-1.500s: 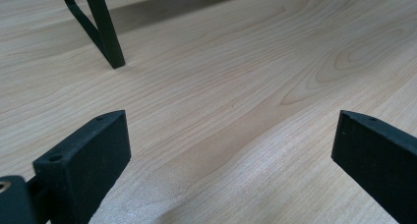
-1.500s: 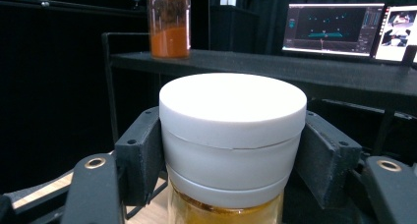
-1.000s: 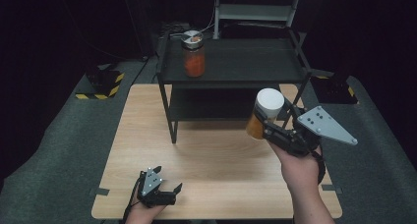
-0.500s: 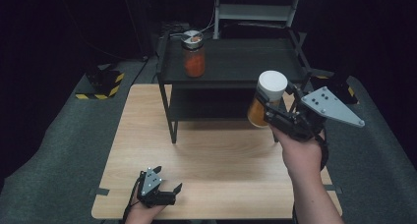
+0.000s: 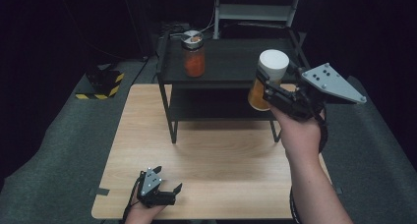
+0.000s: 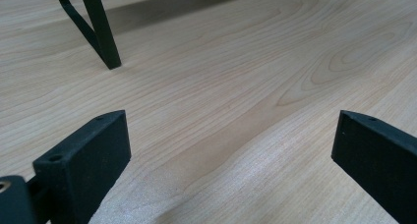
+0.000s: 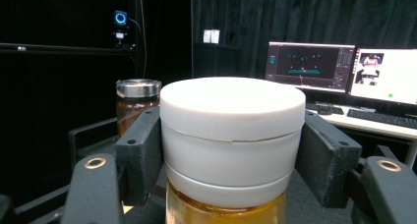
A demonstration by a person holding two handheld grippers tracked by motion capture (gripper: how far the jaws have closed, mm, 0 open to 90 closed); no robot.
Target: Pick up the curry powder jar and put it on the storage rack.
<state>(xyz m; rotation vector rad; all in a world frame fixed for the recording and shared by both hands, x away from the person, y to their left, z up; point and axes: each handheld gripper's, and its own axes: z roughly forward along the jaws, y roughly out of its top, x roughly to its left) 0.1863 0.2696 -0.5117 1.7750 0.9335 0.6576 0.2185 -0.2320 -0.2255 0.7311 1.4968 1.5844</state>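
The right hand-held gripper was clenched on the jar, its jaws pressing the white lid from both sides. The jar stood upright in the grip, long axis vertical, amber contents below the lid. It hung in the air at the right front corner of the shelf, about level with the top deck. The coming move turned on this relation: the free deck surface lay ahead and to the left of the jar, toward the second jar standing at the deck's left. Whether the base already cleared the shelf edge could not be judged with certainty. The left hand-held gripper rested released on the bench, well apart and farther from the shelf.
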